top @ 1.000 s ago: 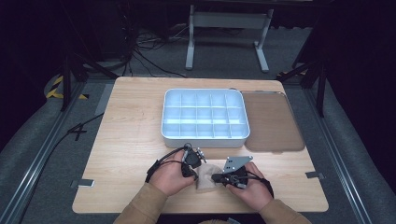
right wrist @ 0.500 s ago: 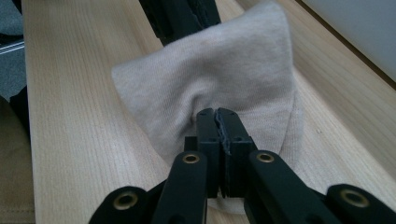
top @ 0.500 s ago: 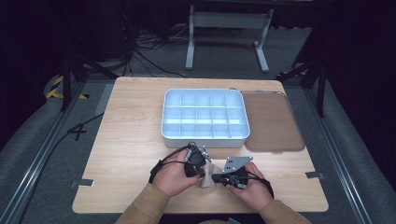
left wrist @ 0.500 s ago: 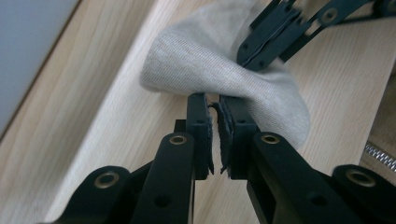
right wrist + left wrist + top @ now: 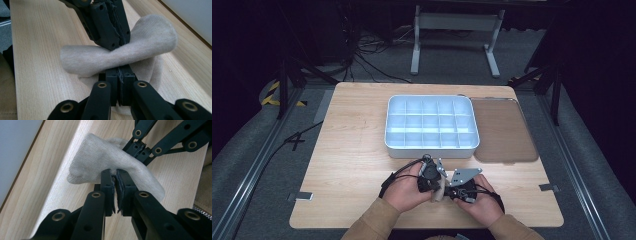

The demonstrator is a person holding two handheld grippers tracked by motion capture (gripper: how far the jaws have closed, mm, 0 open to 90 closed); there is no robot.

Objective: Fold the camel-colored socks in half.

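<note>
From the high view, two hands came in from the bottom of the wooden table [image 5: 357, 150]. The left gripper [image 5: 431, 176] and the right gripper [image 5: 460, 186] met near the front edge, with a small beige sock [image 5: 439, 192] between them. A white tray [image 5: 430, 123] with many little boxes sat further back, well apart from the sock. A brown lid [image 5: 503, 131] lay just beside the tray, on its right.

In the left gripper view, the left gripper [image 5: 116, 182] had just been closing, and its jaws were pinched tight on one edge of the sock [image 5: 100, 162]. The sock was bunched up over the table. The right gripper [image 5: 140, 148] bit the sock from the far side.

In the right gripper view, the right gripper [image 5: 120, 73] was squeezed tight on the near edge of the sock [image 5: 100, 58]. The left gripper [image 5: 117, 37] came down from the top and pinched the sock in its middle, so the sock looked like a bow
</note>
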